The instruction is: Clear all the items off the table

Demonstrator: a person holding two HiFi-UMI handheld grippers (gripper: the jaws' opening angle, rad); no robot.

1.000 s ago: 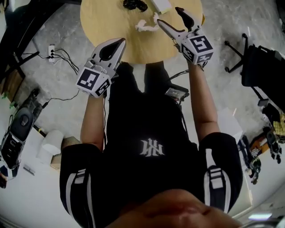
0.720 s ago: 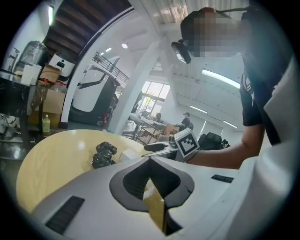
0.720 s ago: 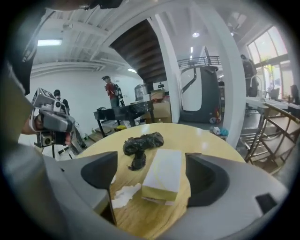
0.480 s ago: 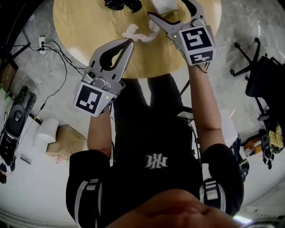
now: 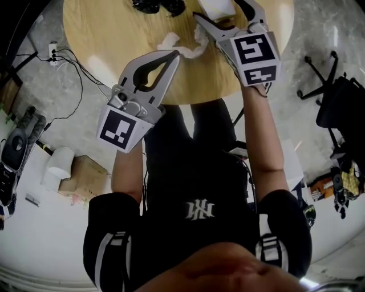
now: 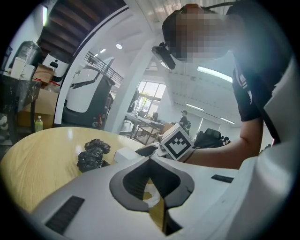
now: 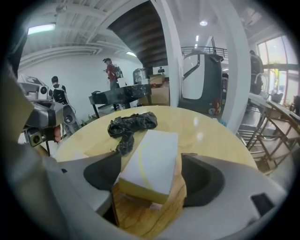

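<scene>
On the round wooden table (image 5: 114, 34) lie a white box (image 5: 215, 7) with a yellow edge, crumpled white tissue (image 5: 170, 40) and a black plastic bag (image 5: 153, 5). My right gripper (image 5: 219, 11) is open, its fingers on either side of the box (image 7: 154, 150); the jaws have just been closing and a gap still shows beside the box. The bag (image 7: 129, 126) lies just beyond it. My left gripper (image 5: 174, 55) is shut and empty, hovering over the near table edge with its tips by the tissue (image 6: 150, 192), which shows below it. The bag (image 6: 93, 154) is farther left.
A black office chair (image 5: 333, 97) stands on the floor at the right. A power strip with cables (image 5: 54, 52) lies at the left, with a cardboard box (image 5: 85, 174) and a white roll (image 5: 60, 165) nearer me. People stand far off (image 7: 110, 70).
Both grippers have moved forward and down over the table. The right gripper's open jaws have come round the white box. The left gripper's shut tips have come up to the tissue.
</scene>
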